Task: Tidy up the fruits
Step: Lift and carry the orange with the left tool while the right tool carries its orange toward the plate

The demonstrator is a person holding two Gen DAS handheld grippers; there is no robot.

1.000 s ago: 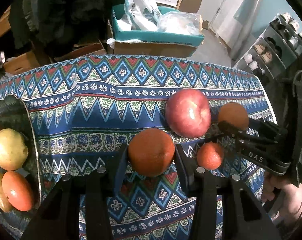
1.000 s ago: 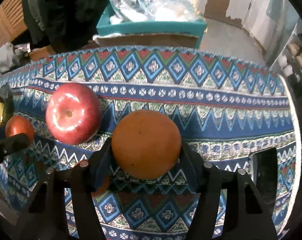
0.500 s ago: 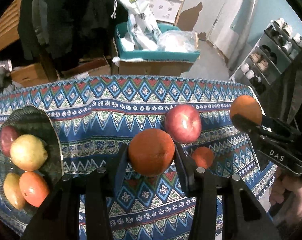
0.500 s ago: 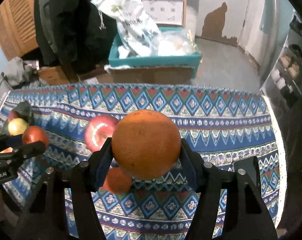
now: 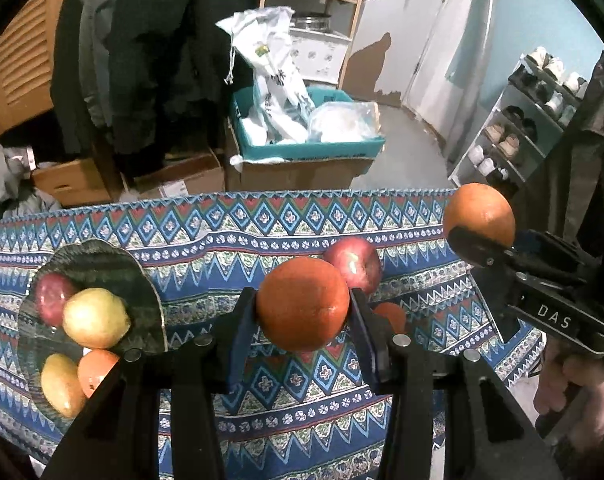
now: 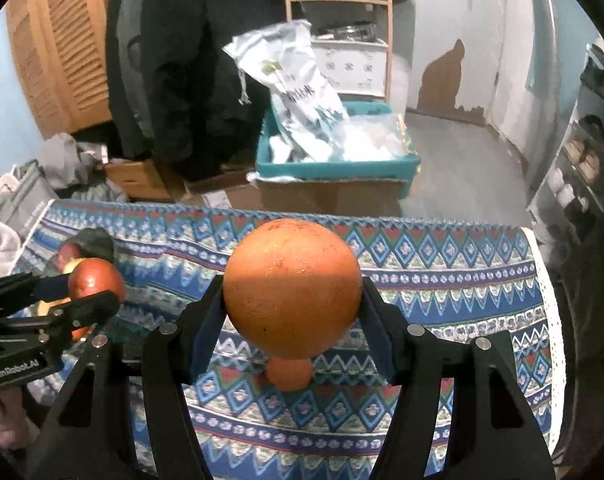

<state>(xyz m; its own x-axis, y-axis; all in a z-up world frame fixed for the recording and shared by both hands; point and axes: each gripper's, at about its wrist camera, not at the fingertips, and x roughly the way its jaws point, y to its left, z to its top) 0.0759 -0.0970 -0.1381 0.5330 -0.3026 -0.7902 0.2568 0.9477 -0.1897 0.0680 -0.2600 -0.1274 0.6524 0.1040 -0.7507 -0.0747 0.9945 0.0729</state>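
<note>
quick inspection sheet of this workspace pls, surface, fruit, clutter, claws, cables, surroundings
surface: table under a blue zigzag-patterned cloth, draped over the edges.
job's things: dark glass plate at left holding a red apple, a yellow apple, a yellow fruit and an orange fruit; loose red apple and small orange on the cloth.
clutter: nothing seen on the cloth.
claws: left claw shut on a reddish orange; right claw shut on a large orange; both above the cloth.
cables: nothing seen.
surroundings: teal box of plastic bags, cardboard boxes, shoe rack, hanging dark coats.
</note>
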